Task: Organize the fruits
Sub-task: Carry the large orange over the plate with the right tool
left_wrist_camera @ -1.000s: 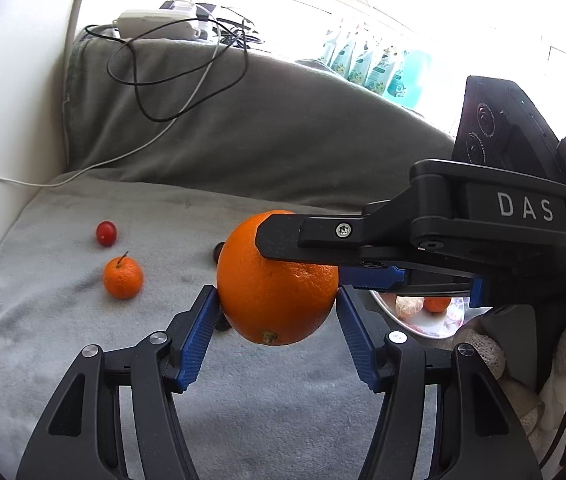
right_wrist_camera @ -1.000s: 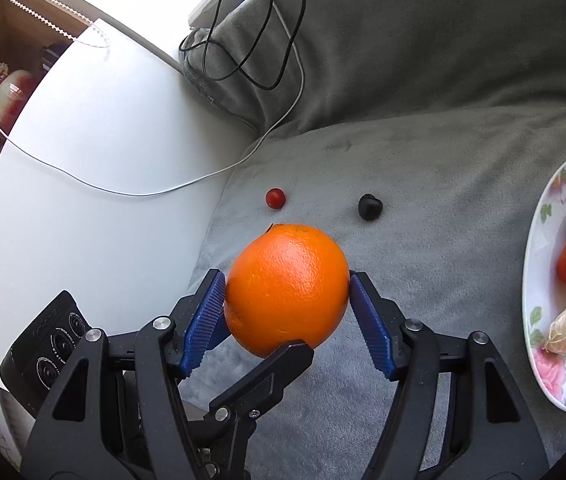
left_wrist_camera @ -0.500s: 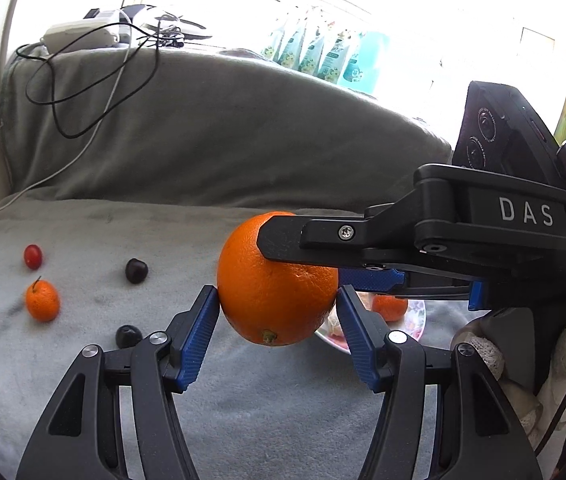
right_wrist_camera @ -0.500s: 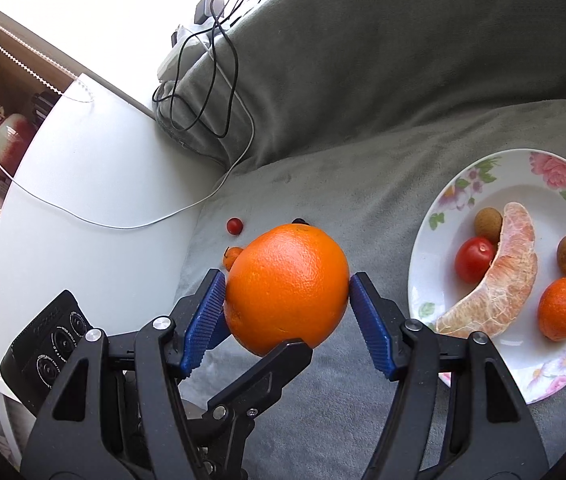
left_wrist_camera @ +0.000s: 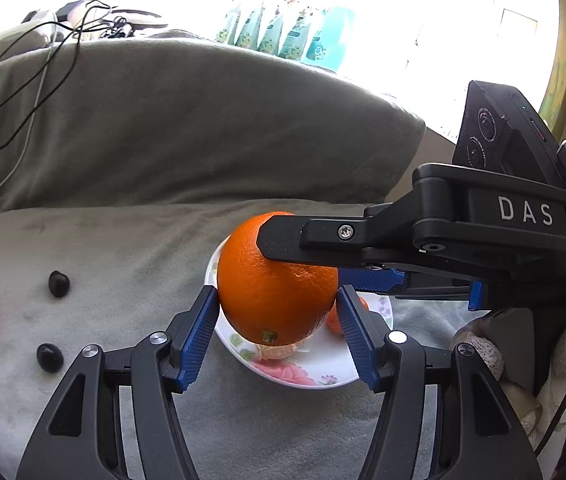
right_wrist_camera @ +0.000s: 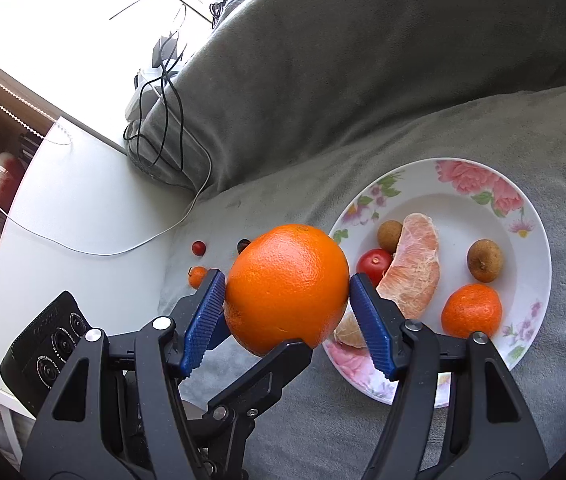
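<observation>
Both grippers clamp one orange point(right_wrist_camera: 287, 288): the left gripper point(left_wrist_camera: 279, 312) presses its blue pads against the fruit's sides at the centre of its frame, and the right gripper point(right_wrist_camera: 288, 300) does the same across it, so four pads share a single round, dimpled, slightly glossy skin. The orange hangs above the grey plush blanket point(right_wrist_camera: 483, 420), at the near left rim of the plate point(right_wrist_camera: 539, 240), which fills the right half of the right wrist view. The risk is that the two hands drift apart or twist unevenly; the ball could then roll out of the ribbed pads, drop on the hard glazed rim and tip the plate on the soft cloth. Lowered blind, it could crush the pulpy pomelo wedge point(right_wrist_camera: 415, 264) or knock the smooth tomato point(right_wrist_camera: 373, 262) off.
</observation>
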The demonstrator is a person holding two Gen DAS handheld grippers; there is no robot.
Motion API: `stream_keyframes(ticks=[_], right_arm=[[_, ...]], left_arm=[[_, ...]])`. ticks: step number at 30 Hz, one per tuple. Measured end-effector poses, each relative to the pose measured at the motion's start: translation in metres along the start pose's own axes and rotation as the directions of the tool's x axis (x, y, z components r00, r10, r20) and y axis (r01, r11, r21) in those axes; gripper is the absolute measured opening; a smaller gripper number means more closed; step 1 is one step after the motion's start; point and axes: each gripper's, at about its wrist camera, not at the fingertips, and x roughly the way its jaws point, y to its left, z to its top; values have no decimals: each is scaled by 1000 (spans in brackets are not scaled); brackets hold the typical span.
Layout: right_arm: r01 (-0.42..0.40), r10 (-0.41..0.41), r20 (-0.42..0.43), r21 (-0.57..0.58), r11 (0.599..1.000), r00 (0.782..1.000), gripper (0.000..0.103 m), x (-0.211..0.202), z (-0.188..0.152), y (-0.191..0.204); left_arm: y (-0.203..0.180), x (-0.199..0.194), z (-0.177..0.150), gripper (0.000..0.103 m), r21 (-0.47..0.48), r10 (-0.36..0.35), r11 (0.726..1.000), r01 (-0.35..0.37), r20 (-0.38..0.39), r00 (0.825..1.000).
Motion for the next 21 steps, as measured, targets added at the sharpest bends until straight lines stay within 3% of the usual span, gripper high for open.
stream_keyframes(ticks=[21], right_arm=[[28,-32,31,105,994,999,68,-17,11,-46]], left_arm=[[-25,51,13,60,29,-41,999,42,-63,997]])
